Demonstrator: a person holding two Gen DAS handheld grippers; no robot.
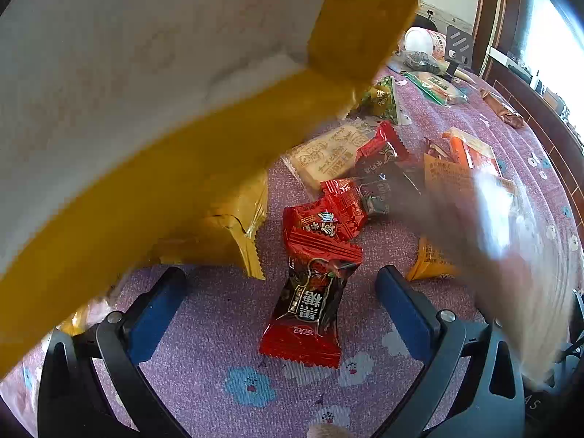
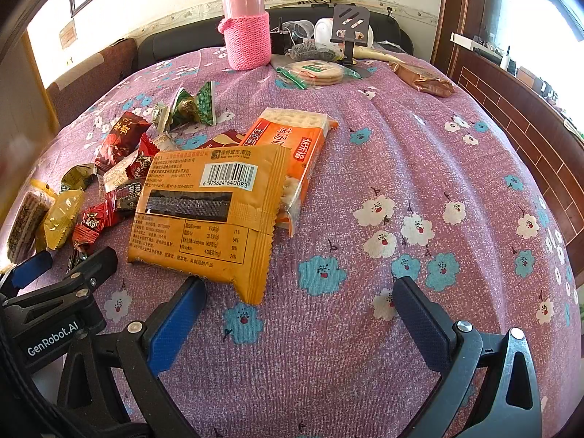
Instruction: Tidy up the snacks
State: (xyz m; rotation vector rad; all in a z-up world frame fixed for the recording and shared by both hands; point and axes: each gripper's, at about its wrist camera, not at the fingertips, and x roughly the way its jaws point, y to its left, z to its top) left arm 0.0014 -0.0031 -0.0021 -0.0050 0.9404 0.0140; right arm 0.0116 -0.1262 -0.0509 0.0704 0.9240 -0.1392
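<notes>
Snacks lie scattered on a purple flowered tablecloth (image 2: 401,153). My left gripper (image 1: 281,292) is open just above the cloth, with a red and black candy packet (image 1: 310,303) between its blue pads. More red candies (image 1: 328,211) and a cream biscuit packet (image 1: 325,153) lie beyond. A yellow and white wrapper (image 1: 164,109) fills the upper left, very close to the lens. My right gripper (image 2: 299,306) is open and empty, just in front of an orange packet (image 2: 208,215) that lies on an orange cracker pack (image 2: 295,157).
A pink knitted flask (image 2: 246,25), round crackers (image 2: 317,71), a phone stand (image 2: 350,27) and a brown packet (image 2: 423,80) stand at the far side. Green packets (image 2: 193,106) lie mid-left. A blurred streak (image 1: 503,241) crosses the right of the left wrist view. The left gripper shows in the right wrist view (image 2: 69,284).
</notes>
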